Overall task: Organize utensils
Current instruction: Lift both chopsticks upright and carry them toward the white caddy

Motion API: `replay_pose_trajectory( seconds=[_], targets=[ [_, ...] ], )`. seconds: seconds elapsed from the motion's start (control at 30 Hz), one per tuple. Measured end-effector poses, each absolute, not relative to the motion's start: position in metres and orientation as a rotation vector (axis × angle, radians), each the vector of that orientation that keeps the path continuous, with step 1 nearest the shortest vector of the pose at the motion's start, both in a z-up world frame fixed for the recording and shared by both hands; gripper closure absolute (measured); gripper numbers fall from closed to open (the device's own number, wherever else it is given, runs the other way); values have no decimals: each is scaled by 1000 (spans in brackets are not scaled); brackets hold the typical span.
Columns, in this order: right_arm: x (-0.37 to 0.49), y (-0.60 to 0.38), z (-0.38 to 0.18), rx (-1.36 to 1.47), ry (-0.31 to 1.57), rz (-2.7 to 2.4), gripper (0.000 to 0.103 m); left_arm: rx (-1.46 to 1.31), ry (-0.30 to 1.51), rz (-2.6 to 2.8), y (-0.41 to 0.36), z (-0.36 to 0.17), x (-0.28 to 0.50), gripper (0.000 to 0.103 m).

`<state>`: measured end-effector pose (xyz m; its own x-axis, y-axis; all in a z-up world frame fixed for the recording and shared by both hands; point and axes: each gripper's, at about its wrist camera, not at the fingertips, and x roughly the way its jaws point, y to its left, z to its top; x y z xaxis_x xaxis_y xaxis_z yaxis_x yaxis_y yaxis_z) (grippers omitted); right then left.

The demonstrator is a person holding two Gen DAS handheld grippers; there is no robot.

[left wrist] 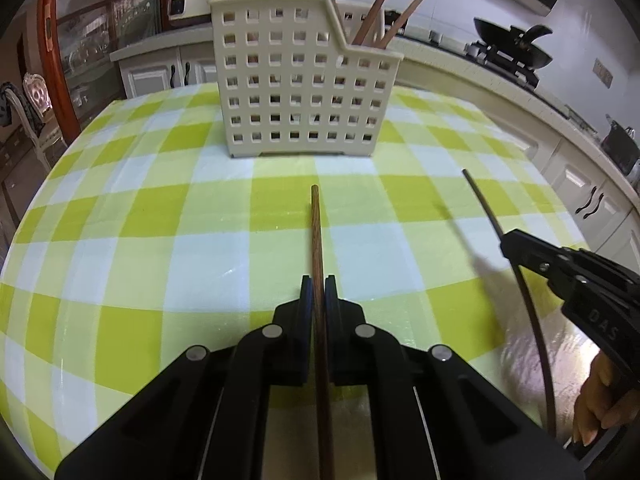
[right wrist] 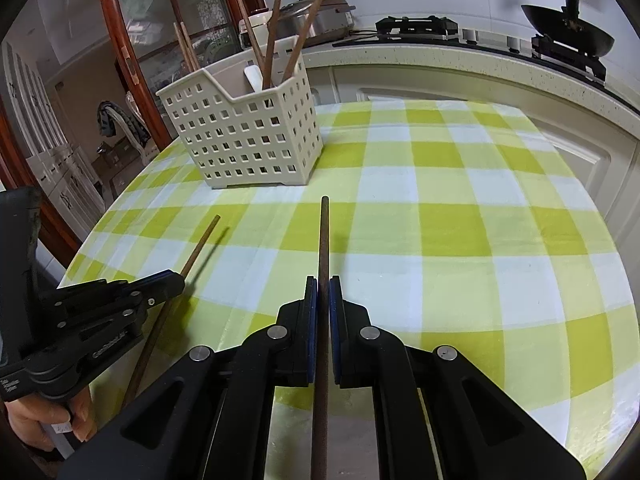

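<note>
My left gripper (left wrist: pixel 319 284) is shut on a reddish-brown chopstick (left wrist: pixel 316 232) whose tip points at the cream perforated basket (left wrist: pixel 296 80). The right wrist view shows that same gripper (right wrist: pixel 178 278) low on the left, its chopstick (right wrist: pixel 202 242) slanting just above the cloth. My right gripper (right wrist: pixel 323 284) is shut on a darker chopstick (right wrist: pixel 325 236) that points forward; from the left wrist view this gripper (left wrist: pixel 505 240) and its chopstick (left wrist: pixel 482 200) sit at the right. The basket (right wrist: pixel 244 136) holds several upright chopsticks (right wrist: pixel 276 40) and a white spoon (right wrist: pixel 254 76).
A green and white checked cloth (right wrist: pixel 440 220) covers the round table. Behind it runs a kitchen counter (right wrist: pixel 440 56) with a wok (right wrist: pixel 568 36) on a stove and a rice cooker (right wrist: pixel 316 16). A chair (left wrist: pixel 36 108) stands at the far left, and a hand (left wrist: pixel 600 400) grips each handle.
</note>
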<state>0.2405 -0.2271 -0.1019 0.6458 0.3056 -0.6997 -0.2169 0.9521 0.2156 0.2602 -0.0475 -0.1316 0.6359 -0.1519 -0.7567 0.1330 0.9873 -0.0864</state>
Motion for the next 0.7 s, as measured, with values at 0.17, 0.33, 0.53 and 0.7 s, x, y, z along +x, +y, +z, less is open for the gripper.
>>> replay_pose_trajectory(
  seconds=[0.17,0.33,0.53,0.7],
  targets=[
    [236,-222,-92,114,786,297,96,-32,789,-177,-42,-113,243,97],
    [227,-214,-74,112,734,303,96,-38,722,-177,-34,-96,227,97],
    [215,-204,-52,97,674,317,96,-48,645,-181,-23,-76,206,97],
    [205,-196,-37,83,635,326,96,-39,593,-178,-20,-62,190,97]
  ],
)
